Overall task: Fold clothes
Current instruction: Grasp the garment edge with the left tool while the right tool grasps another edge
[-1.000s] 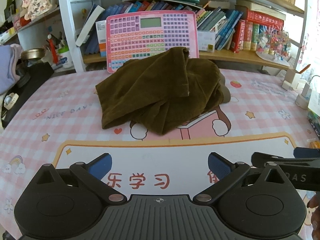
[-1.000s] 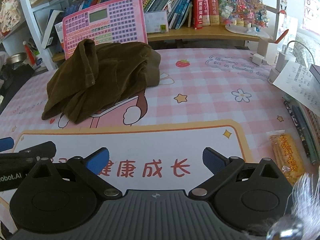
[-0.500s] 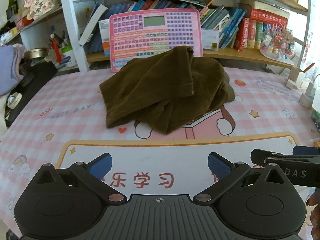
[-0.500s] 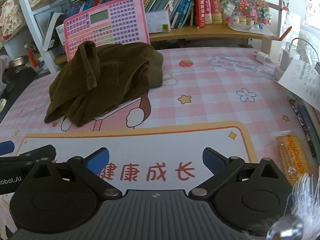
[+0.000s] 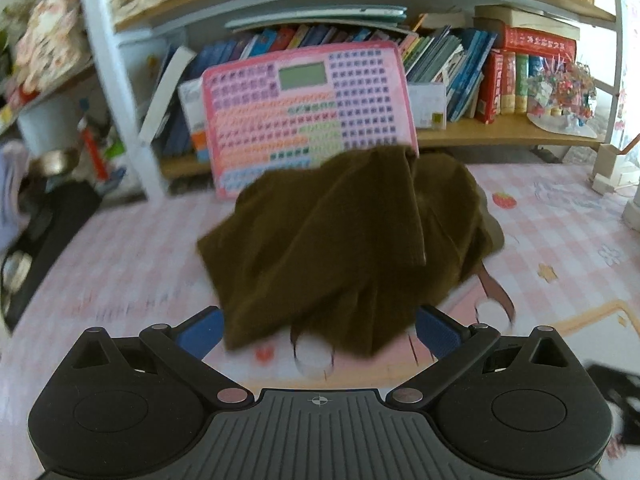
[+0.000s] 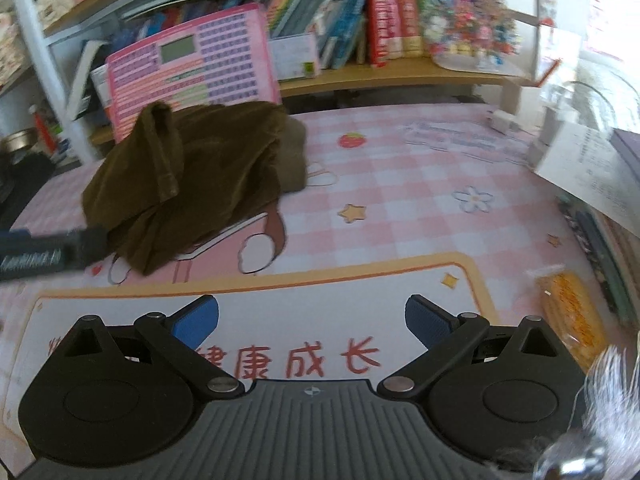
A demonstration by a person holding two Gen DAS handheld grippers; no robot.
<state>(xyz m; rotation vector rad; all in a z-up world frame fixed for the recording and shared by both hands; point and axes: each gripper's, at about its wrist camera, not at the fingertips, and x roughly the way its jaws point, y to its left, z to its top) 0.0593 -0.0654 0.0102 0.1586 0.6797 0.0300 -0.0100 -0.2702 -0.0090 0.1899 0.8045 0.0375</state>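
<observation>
The crumpled brown corduroy garment (image 5: 344, 248) lies on the pink checked cartoon desk mat (image 6: 420, 200), in front of the pink keyboard-style learning tablet (image 5: 308, 116) leaning against the wooden bookshelf (image 5: 500, 138). The left gripper (image 5: 318, 330) sits just before the garment's near edge, perhaps touching it. The yellow snack packet (image 6: 568, 308) lies far right.

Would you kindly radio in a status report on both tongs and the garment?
Left tongs open, at the near edge of the crumpled brown corduroy garment. Right tongs open, empty, short of it. Garment unfolded on the pink checked mat. Nothing in the way.
</observation>
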